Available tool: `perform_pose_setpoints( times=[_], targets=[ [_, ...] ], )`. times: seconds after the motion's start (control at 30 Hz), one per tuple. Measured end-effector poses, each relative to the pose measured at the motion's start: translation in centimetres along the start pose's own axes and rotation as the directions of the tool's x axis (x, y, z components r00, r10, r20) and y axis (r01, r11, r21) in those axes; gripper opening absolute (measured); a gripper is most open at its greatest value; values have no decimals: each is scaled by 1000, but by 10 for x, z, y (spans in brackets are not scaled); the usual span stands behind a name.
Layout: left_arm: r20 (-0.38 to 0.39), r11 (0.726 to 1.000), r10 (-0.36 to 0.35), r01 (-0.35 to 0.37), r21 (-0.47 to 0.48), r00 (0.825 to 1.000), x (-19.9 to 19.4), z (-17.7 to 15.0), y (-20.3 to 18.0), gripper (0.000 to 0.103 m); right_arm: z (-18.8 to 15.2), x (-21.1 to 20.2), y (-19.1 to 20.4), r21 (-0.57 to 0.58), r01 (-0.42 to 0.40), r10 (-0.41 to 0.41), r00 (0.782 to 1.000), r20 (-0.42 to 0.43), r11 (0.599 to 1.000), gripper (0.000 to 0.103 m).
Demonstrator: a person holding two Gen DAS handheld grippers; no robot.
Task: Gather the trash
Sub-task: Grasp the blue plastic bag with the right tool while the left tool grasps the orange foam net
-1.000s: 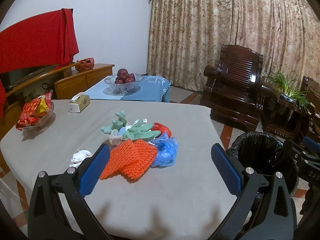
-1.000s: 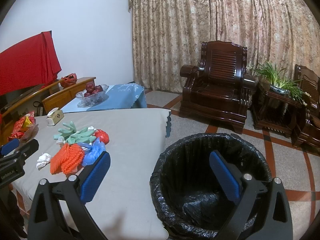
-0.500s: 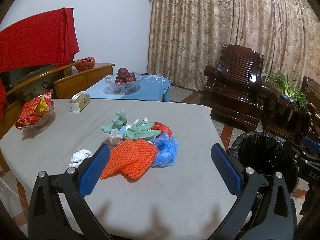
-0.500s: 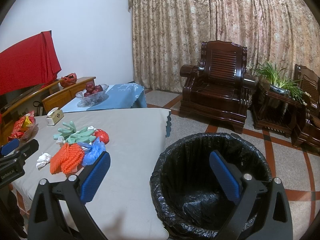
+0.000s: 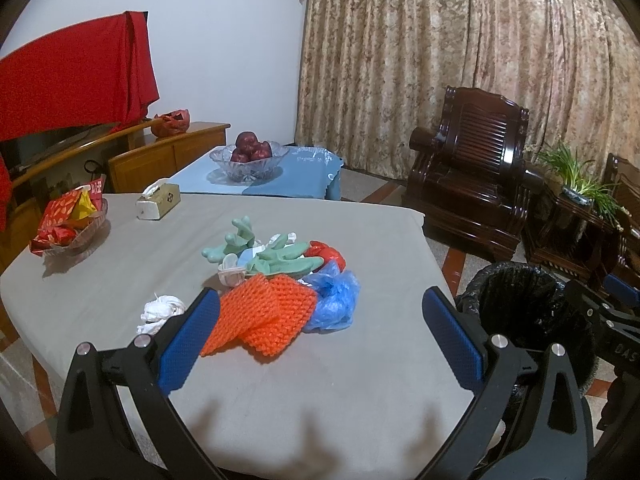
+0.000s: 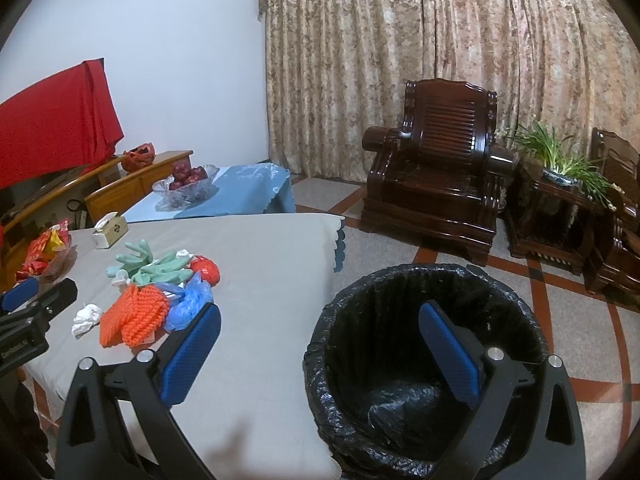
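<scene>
Above the table [image 5: 120, 280], both grippers' jaws released (nothing held), trash pile [image 5: 280, 280] near the bin [image 6: 424, 360].

Partial white letters "DAS" on right claw [image 5: 624, 344] body; rest of print unreadable.

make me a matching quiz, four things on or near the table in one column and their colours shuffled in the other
Things:
1. foam net
2. crumpled plastic bag
3. rubber gloves
4. bin liner

Colours:
a. black
b. pale green
c. orange
d. blue

Pairs: 1-c, 2-d, 3-b, 4-a
</scene>
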State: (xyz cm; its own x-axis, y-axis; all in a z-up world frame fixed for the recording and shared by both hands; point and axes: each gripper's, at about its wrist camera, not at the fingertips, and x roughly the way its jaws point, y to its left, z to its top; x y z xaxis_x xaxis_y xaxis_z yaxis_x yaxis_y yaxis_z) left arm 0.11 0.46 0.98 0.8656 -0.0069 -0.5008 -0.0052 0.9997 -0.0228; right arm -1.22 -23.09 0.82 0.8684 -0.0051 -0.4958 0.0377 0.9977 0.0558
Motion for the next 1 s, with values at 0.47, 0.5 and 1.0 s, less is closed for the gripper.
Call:
perform_pose_setpoints(
  times=[0.47,0.5,1.0],
  targets=[
    [-15,990,133,-134,-33,991,57,-22,65,98,6,75,60,-62,-151,150,988,-23,987,97],
    [-17,988,150,-151,-22,988,62,-26,70,98,5,86,68,-66,-171,169,985,-34,983,97],
    [-59,990,143,-143,-9,988,117,-46,103,98,-28,218,149,-112,-242,208,945,-254,964,83]
  ],
)
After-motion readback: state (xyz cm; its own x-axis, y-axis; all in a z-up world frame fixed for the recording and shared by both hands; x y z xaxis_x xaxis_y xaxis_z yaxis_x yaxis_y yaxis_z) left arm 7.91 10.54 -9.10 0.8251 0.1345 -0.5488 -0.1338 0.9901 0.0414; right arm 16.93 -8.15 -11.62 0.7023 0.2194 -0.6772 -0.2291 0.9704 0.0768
